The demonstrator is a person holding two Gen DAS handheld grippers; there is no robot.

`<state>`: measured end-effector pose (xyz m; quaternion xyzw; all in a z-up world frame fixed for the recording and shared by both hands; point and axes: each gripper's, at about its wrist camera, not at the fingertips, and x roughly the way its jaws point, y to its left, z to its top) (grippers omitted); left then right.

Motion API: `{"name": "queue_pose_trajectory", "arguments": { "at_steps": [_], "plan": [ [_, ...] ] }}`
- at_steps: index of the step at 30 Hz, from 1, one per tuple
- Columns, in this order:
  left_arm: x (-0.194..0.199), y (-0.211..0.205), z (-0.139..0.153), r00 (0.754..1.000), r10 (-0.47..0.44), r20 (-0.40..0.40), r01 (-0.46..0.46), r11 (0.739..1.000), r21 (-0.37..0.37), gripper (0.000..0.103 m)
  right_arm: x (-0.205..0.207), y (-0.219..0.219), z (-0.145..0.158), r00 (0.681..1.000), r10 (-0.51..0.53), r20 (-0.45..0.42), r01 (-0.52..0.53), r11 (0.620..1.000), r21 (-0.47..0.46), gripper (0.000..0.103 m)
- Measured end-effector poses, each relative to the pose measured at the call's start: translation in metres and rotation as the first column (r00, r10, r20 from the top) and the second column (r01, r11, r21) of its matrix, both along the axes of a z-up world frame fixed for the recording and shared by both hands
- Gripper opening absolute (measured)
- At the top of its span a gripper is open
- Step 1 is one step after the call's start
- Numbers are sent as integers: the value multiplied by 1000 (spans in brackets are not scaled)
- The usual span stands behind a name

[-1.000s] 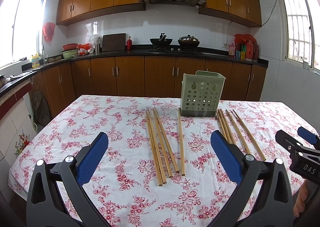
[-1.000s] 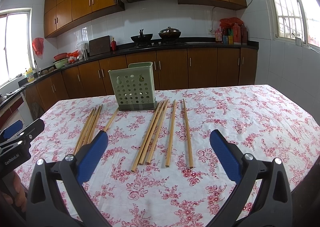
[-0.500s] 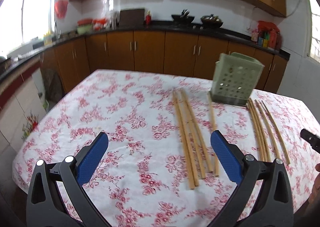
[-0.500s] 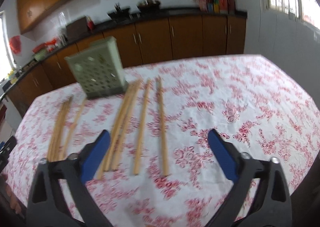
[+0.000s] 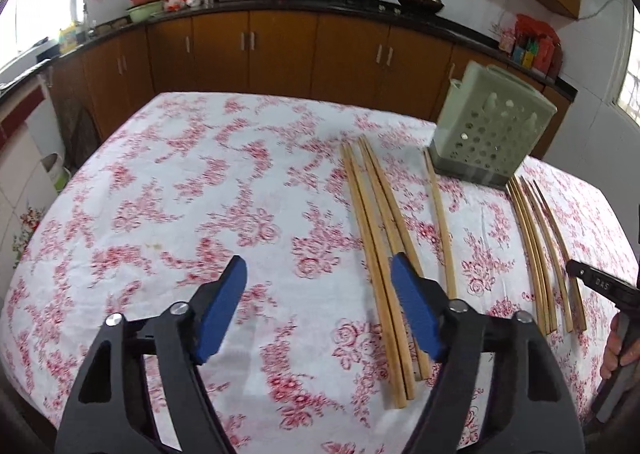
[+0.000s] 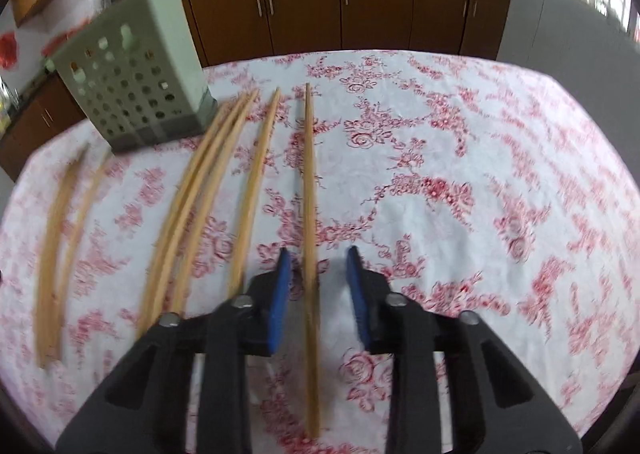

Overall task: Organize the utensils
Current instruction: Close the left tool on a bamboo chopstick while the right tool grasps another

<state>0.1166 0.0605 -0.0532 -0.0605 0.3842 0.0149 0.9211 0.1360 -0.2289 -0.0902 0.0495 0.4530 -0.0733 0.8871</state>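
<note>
Chopsticks lie loose on the floral tablecloth [image 6: 460,158]; one chopstick [image 6: 309,214] runs between the right gripper [image 6: 316,286] pads, which have just been closing, not yet touching. Light, stiff, thin: grip mid-shaft. Left gripper [image 5: 320,310] has narrowed too, on nothing. Green perforated holder [image 6: 132,82] stands beyond, contents unclear.

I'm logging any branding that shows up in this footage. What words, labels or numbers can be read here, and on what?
"DAS": white letters on the black body of the right gripper, at the right edge of the left wrist view.
Bottles and packets on the counter: labels too small and blurred to read.
Nothing else legible.
</note>
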Motion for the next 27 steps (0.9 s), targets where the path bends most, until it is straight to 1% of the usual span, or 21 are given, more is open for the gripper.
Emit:
{"name": "queue_pose_trajectory", "arguments": {
  "at_steps": [1,2,3,5,8,16,17,18,21,22,24,27],
  "plan": [
    [3,-4,-3,1000,-15,-11,15,1000,4,66,0,0,0,1000,-2,2,2,1000,-13,13],
    [5,-7,-5,999,-25,-20,25,1000,9,62,-1,-1,-1,1000,-8,7,8,1000,-8,10],
    [8,-11,-8,999,-36,-33,37,999,15,59,-2,-3,-1,1000,-11,8,11,1000,-2,9],
    [14,-15,-14,997,-53,-60,55,998,24,50,-1,-6,0,1000,-12,8,12,1000,10,9],
    [22,-19,-22,993,-74,-94,76,997,20,43,-1,-6,0,1000,-5,12,5,1000,-6,9],
    [26,-27,-28,986,-106,-125,110,994,27,34,1,-5,-1,1000,-5,17,5,1000,-1,9],
    [28,-29,-29,986,-109,-129,113,993,26,29,1,-5,-1,1000,-5,17,5,1000,0,9],
    [29,-30,-30,985,-109,-134,114,993,30,26,0,-5,-1,1000,-5,17,5,1000,0,9],
    [34,-33,-31,987,-99,-130,109,992,71,15,1,-4,-1,1000,6,18,-6,1000,-8,10],
    [37,-32,-31,987,-94,-132,105,991,78,9,3,-3,0,1000,13,17,-13,1000,-18,9],
    [52,-26,-31,988,-77,-132,88,993,81,7,11,-3,1,1000,21,14,-21,999,-27,8],
    [72,-13,-32,992,-30,-123,41,995,87,7,24,-12,1,1000,-6,26,6,1000,-27,8]
  ]
}}
